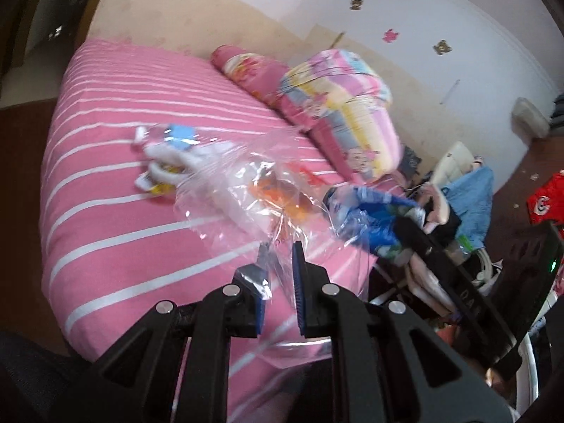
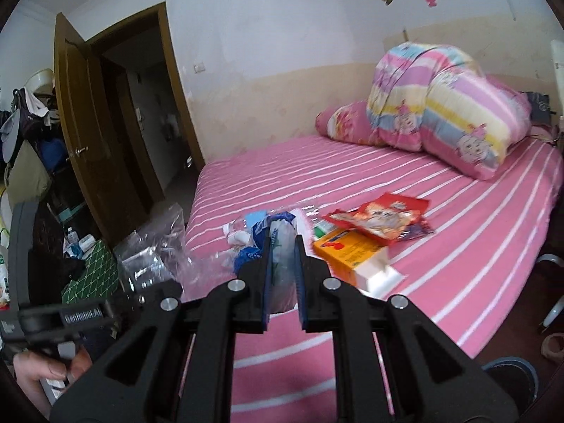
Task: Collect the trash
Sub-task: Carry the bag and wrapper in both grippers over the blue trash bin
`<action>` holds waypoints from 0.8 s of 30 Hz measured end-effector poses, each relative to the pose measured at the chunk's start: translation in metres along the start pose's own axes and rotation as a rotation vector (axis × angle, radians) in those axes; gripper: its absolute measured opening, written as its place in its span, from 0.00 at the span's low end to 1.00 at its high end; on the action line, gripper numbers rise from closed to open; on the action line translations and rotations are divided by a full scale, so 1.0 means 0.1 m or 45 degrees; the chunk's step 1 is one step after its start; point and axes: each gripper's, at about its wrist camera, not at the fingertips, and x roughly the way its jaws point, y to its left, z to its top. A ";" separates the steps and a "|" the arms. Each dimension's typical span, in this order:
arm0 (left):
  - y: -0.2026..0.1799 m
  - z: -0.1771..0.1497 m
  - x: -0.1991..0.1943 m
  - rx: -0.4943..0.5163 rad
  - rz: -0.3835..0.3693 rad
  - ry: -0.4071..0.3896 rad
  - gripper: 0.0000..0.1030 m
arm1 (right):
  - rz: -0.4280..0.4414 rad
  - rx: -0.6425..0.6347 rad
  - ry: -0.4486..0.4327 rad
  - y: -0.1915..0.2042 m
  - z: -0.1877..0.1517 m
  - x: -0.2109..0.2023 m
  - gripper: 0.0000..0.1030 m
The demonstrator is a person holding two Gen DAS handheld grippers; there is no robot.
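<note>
Left gripper [image 1: 280, 252] is pinching the clear bag [image 1: 243, 190]; right gripper [image 2: 283, 243] is clamping a blue-white wrapper [image 2: 278, 232] (blurry), orange box [image 2: 347, 250] lying just right on the bed [image 2: 458, 211].

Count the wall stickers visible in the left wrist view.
3, in a row on the white wall above the bed: a brown one on the left, a pink one in the middle, another brown one on the right. More may lie outside the view.

black left gripper [image 1: 280, 250] and right gripper [image 2: 283, 243], blue pads, silver screws.
</note>
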 end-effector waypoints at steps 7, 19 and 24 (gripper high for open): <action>-0.60 -0.08 0.03 0.094 -0.078 0.011 0.12 | -0.107 0.076 -0.096 -0.33 0.01 -0.66 0.12; -1.48 -0.61 0.65 0.228 -0.256 0.274 0.12 | -0.398 0.254 -0.094 -1.32 -0.53 -1.58 0.12; -1.83 -0.95 1.08 0.298 -0.311 0.442 0.12 | -0.518 0.349 -0.020 -1.75 -0.91 -1.79 0.12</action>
